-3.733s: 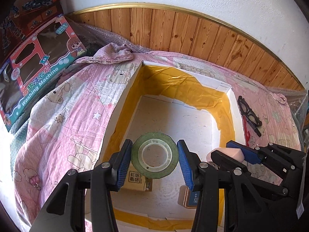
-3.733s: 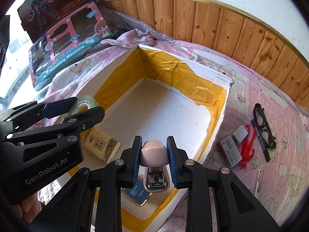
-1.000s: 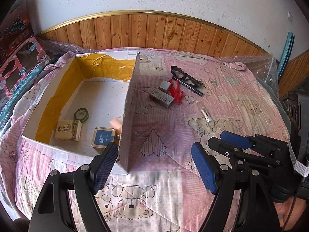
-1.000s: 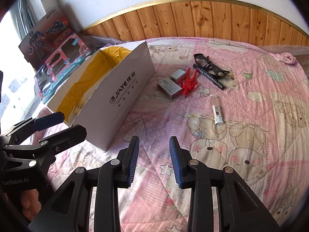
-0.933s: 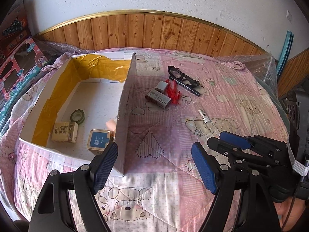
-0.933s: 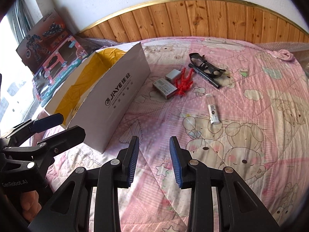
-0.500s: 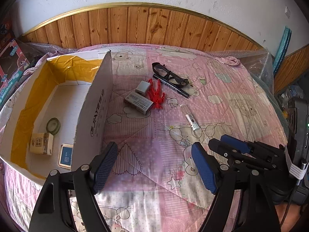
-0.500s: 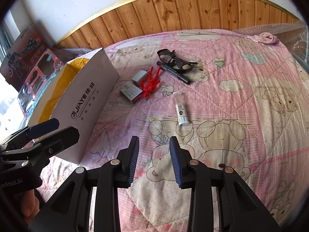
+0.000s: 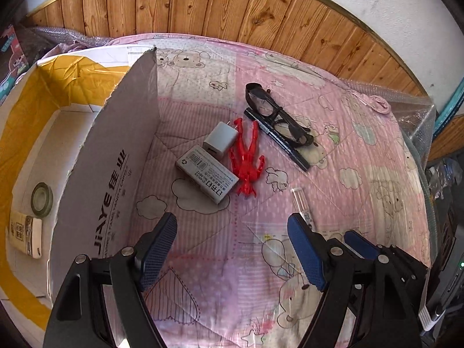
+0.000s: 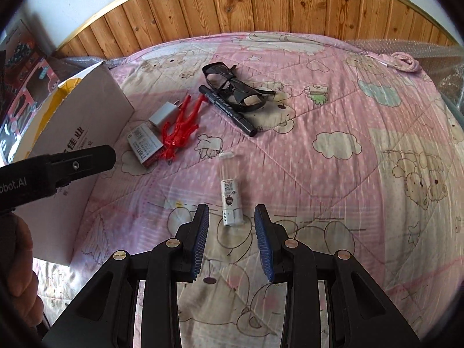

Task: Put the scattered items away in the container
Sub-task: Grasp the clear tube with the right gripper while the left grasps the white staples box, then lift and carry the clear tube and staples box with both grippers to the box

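While box wall (image 9: 110,174) flanks clutter | glasses (image 9: 275,113) overlap marker (image 9: 275,136)

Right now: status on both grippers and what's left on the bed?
Left gripper open, empty. Right gripper open, lined up on white tube. Glasses, marker, red figure still outside box. Path clear.

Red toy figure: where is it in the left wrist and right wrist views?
Left wrist: red toy figure just above centre, touching the right side of the staples box.
Right wrist: red toy figure upper left, right of that box.
Shared landmark: white charger plug at the figure's upper left in both.
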`<state>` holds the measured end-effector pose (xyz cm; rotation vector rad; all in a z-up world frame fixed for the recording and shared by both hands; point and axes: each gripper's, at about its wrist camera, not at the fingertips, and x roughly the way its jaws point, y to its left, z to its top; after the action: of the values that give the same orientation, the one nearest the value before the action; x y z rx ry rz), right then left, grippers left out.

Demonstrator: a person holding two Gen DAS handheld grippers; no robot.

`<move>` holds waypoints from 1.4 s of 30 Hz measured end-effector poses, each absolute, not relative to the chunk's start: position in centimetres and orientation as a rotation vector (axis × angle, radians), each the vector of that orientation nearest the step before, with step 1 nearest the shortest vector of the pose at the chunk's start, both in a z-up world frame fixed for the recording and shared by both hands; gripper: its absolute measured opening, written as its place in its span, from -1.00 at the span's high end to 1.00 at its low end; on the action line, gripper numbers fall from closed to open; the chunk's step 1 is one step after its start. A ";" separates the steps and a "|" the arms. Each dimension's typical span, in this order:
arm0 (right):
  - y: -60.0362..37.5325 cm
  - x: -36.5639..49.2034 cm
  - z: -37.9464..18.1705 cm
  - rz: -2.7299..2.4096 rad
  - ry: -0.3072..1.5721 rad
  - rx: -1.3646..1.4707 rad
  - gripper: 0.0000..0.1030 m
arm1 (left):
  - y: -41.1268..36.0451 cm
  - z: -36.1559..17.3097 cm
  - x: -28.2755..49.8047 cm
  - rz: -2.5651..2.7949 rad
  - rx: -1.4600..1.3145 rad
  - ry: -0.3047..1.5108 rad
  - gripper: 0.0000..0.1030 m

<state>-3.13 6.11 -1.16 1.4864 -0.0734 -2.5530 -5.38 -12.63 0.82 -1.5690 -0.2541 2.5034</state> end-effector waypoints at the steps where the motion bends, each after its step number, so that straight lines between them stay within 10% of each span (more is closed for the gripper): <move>1: 6.2 -3.6 -1.5 -2.550 -0.064 1.493 0.33 | -12.5 0.5 -5.9 2.505 -1.581 -0.264 -0.54; 16: 5.8 -6.4 -5.3 -2.509 -0.010 1.529 0.15 | -12.4 -6.4 -12.3 2.570 -1.721 -0.401 -0.57; 19: 5.7 -6.5 -5.3 -2.512 0.000 1.527 0.29 | -11.9 -6.1 -11.6 2.554 -1.643 -0.320 0.10; 20: 5.8 -6.5 -5.2 -2.502 -0.013 1.534 0.61 | -11.8 -6.1 -11.3 2.530 -1.632 -0.313 0.17; 28: 5.9 -6.8 -5.0 -2.507 -0.035 1.534 0.44 | -11.2 -5.6 -8.5 2.532 -1.577 -0.194 0.15; 32: 6.0 -7.2 -5.5 -2.521 -0.029 1.480 0.30 | -11.1 -6.1 -9.7 2.556 -1.614 -0.160 -0.21; 35: 6.6 -7.5 -5.5 -2.503 -0.104 1.486 0.62 | -10.8 -6.3 -9.5 2.556 -1.593 -0.044 0.25; 42: 7.3 -6.2 -4.5 -2.490 -0.234 1.480 0.62 | -10.8 -5.3 -6.3 2.526 -1.556 -0.027 0.25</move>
<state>-6.18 7.34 -4.55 1.4798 -0.2336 -2.4905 -6.29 -10.81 -5.32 -1.5562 -0.0272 2.5257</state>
